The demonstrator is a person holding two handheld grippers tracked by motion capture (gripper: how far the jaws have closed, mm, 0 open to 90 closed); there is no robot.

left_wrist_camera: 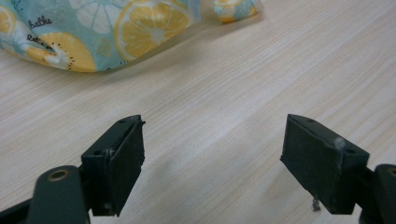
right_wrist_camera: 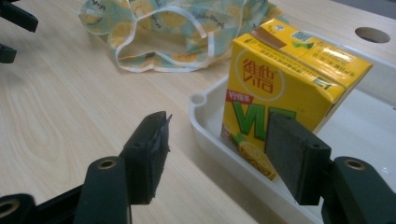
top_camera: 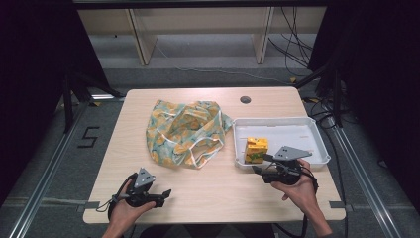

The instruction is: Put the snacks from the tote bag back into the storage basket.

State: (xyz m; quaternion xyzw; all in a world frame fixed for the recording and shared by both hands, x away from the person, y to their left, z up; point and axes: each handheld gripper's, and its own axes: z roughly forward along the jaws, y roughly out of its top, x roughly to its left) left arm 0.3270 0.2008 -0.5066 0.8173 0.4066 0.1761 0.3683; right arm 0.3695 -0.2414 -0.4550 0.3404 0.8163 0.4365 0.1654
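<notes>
A yellow drink carton (top_camera: 256,149) (right_wrist_camera: 280,88) stands upright in the near left corner of a white tray (top_camera: 307,130) (right_wrist_camera: 210,126). My right gripper (top_camera: 262,163) (right_wrist_camera: 222,149) is open just in front of the tray's near rim, its jaws apart and pointed at the carton, with nothing between them. A crumpled lemon-print bag (top_camera: 185,131) (left_wrist_camera: 93,32) (right_wrist_camera: 177,32) lies at the table's middle. My left gripper (top_camera: 166,194) (left_wrist_camera: 215,163) hovers open over bare wood at the near left, short of the bag.
A round cable hole (top_camera: 245,99) (right_wrist_camera: 372,34) sits in the wooden table's (top_camera: 218,188) far edge. Shelving legs and cables are on the floor beyond. Dark curtains stand at both sides.
</notes>
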